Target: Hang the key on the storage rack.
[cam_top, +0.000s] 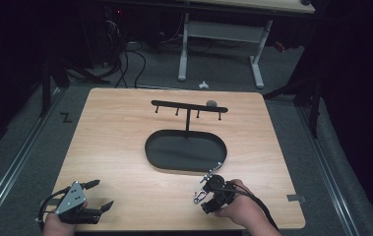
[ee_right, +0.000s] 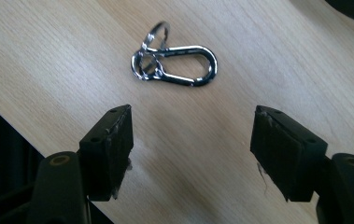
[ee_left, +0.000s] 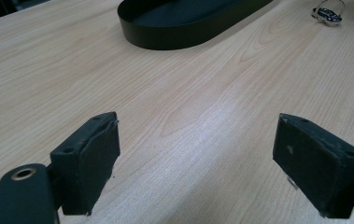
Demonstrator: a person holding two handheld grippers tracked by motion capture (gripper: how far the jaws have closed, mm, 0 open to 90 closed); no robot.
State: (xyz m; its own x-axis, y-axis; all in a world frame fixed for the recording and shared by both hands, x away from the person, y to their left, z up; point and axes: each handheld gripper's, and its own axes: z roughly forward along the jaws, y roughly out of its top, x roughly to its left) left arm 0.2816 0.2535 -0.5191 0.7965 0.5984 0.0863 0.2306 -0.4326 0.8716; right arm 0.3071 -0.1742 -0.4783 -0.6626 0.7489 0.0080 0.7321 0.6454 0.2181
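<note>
The right gripper [ee_right: 191, 140] pointed down at the table [cam_top: 125, 147], jaws apart, a silver carabiner [ee_right: 174, 65] lying just ahead (ring attached, clear in its own view). The left gripper [ee_left: 198, 154] rested low, jaws wide over bare wood.

We see a shiny silver clip [ee_right: 177, 65] on the pale wood-grain worktop [cam_top: 115, 147], a matt black oval tray [cam_top: 186, 152], and black pads [ee_right: 114, 149] on our right tool [ee_right: 191, 144].
</note>
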